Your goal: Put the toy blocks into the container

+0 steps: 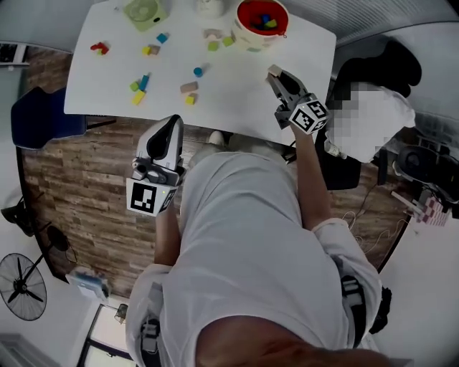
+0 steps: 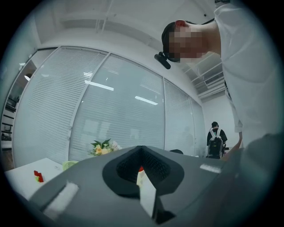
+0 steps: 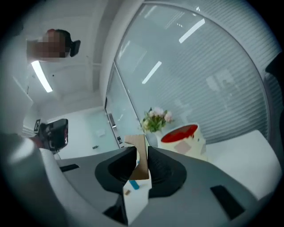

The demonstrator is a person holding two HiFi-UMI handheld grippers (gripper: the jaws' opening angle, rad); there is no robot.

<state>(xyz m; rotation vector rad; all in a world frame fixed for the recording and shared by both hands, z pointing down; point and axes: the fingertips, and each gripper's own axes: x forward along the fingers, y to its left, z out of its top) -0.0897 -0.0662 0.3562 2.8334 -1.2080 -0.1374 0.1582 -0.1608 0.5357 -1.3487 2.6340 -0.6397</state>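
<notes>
Toy blocks lie scattered on the white table point(image 1: 237, 86): a red one point(image 1: 100, 48), a blue cylinder point(image 1: 199, 71), a tan one point(image 1: 188, 87) and several more. The red container point(image 1: 262, 21) with blocks inside stands at the far right; it also shows as the container point(image 3: 182, 137) in the right gripper view. My right gripper point(image 1: 275, 72) hovers over the table's near right edge, shut on a tan wooden block point(image 3: 141, 155). My left gripper point(image 1: 171, 125) hangs below the table's near edge, over the floor. Its jaws are together with nothing between them.
A green object point(image 1: 145, 11) and a white one point(image 1: 208, 6) stand at the table's far side. A blue chair point(image 1: 43, 118) is on the left and a black chair point(image 1: 373, 72) on the right. A floor fan point(image 1: 21, 287) stands on the wooden floor.
</notes>
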